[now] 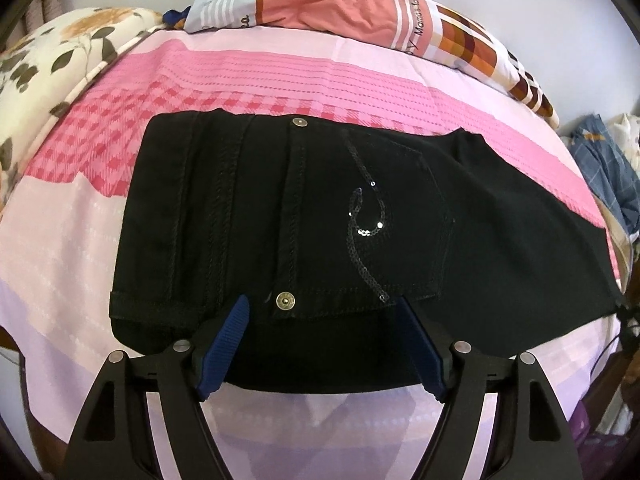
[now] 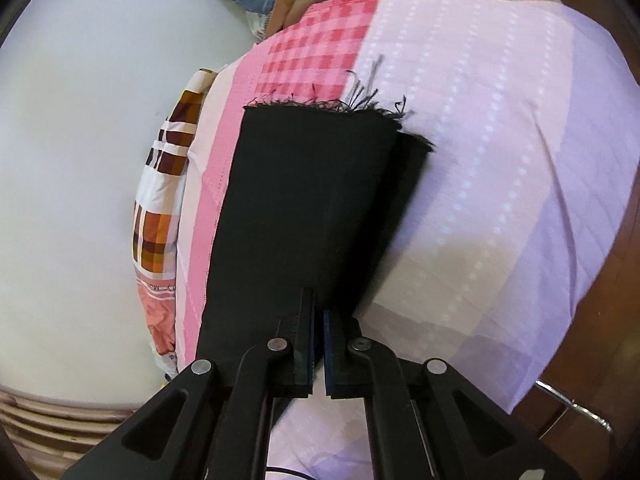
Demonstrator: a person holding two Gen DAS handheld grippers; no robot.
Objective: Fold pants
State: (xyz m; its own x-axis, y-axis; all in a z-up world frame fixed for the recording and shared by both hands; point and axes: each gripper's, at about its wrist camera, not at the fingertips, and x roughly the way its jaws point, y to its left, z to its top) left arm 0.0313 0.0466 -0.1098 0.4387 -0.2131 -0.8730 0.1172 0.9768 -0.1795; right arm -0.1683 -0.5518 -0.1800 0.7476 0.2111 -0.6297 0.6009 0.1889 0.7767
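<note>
Right claw (image 2: 318,344) clamped on pants (image 2: 304,208) leg

Pink checked bedsheet (image 1: 280,80); floral pillow (image 1: 52,52); patchwork quilt (image 1: 360,12).

Little can be read here. On the quilt (image 1: 360,8) bunched at the far side of the bed, beyond the open left gripper (image 1: 324,304), a white band carries slanted script that looks like "Mama", with more letters after it that are too creased to make out. Further left on the same quilt, a pale striped patch ends in small letters, perhaps "ca.". Other lettering is too blurred to read.
</note>
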